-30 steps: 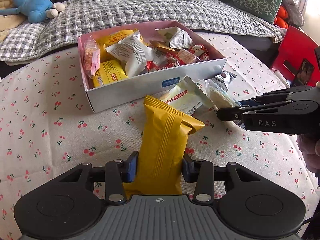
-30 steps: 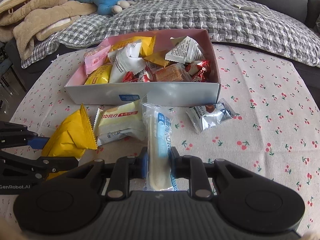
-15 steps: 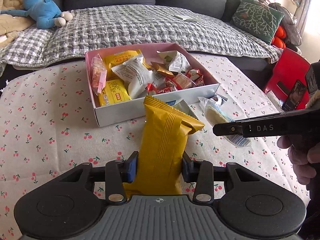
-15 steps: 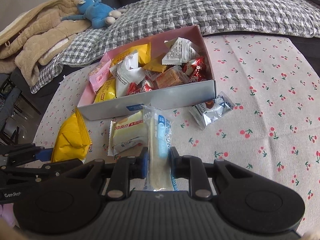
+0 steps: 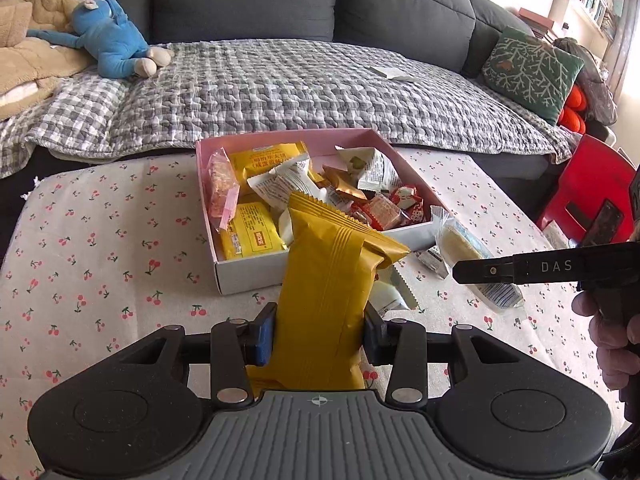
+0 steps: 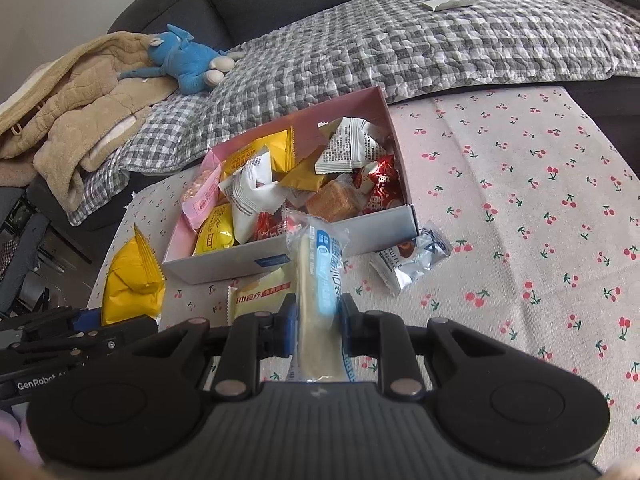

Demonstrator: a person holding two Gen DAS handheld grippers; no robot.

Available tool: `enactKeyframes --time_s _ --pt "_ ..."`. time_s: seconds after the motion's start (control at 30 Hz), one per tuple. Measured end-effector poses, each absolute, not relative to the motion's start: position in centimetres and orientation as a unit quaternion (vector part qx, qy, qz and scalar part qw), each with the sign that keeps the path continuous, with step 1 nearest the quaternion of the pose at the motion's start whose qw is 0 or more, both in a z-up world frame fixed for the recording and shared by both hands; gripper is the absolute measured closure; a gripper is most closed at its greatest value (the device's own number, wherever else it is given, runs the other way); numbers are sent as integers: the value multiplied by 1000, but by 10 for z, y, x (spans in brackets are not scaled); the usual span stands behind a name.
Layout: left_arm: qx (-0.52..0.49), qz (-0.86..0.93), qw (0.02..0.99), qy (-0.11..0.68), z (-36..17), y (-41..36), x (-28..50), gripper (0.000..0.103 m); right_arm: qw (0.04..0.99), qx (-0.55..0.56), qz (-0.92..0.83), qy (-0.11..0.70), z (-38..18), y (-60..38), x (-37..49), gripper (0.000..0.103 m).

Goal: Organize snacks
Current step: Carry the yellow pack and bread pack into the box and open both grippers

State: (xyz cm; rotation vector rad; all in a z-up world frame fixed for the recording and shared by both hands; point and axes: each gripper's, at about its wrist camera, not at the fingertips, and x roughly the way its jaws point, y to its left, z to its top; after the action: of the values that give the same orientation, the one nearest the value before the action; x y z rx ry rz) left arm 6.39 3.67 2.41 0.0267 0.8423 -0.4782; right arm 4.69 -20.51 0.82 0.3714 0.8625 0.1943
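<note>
Yellow pack (image 5: 328,292), matte gold-yellow wrapper with vertical ribs and a serrated top seal, pinched upright between the left gripper (image 5: 320,334) pads, raised off the table in front of the box (image 5: 256,270). Its lower end is hidden behind the gripper body. From the right wrist view only the pack's top half shows (image 6: 132,276), left of the box; the left gripper (image 6: 80,330) is partly cut off at the frame edge.

Clear pack (image 6: 320,296), see-through wrapper with a pale cream stick inside and a blue printed strip, clamped end-on by the right gripper (image 6: 318,330), tip pointing at the box's near wall. Bottom end hidden under the gripper. In the left wrist view the same pack (image 5: 464,244) hangs from the right gripper (image 5: 472,270), whose far finger is hidden behind the near one.

Box: pink inside, white outside, open top, crammed with wrapped snacks – yellow, white, red, pink, one amber. Print too small to read.

On the cherry cloth (image 6: 520,184): cream pack (image 6: 260,294) just beside the box front, half covered by the clear pack; silver pack (image 6: 408,256) near the box's right corner, lettering partly legible.

Behind: checked quilt (image 5: 280,80), blue plush (image 5: 114,48), green cushion (image 5: 532,68), red chair (image 5: 592,188) cut off at right
</note>
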Motion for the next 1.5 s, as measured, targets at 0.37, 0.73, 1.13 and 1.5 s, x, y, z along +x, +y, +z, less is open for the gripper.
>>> enactKeyframes --time_s 0.37,0.73,1.13,1.5 --pt "-18 -216 882 419 31 32 103 64 887 207 91 403 25 -219 72 84" --pt "-48 -189 882 428 30 6 180 64 876 262 93 394 27 -213 141 84" --pt "-52 -164 893 416 13 6 215 61 878 273 96 382 26 -200 178 78" --pt "-23 -174 908 380 26 5 196 25 891 246 89 373 39 -204 161 42"
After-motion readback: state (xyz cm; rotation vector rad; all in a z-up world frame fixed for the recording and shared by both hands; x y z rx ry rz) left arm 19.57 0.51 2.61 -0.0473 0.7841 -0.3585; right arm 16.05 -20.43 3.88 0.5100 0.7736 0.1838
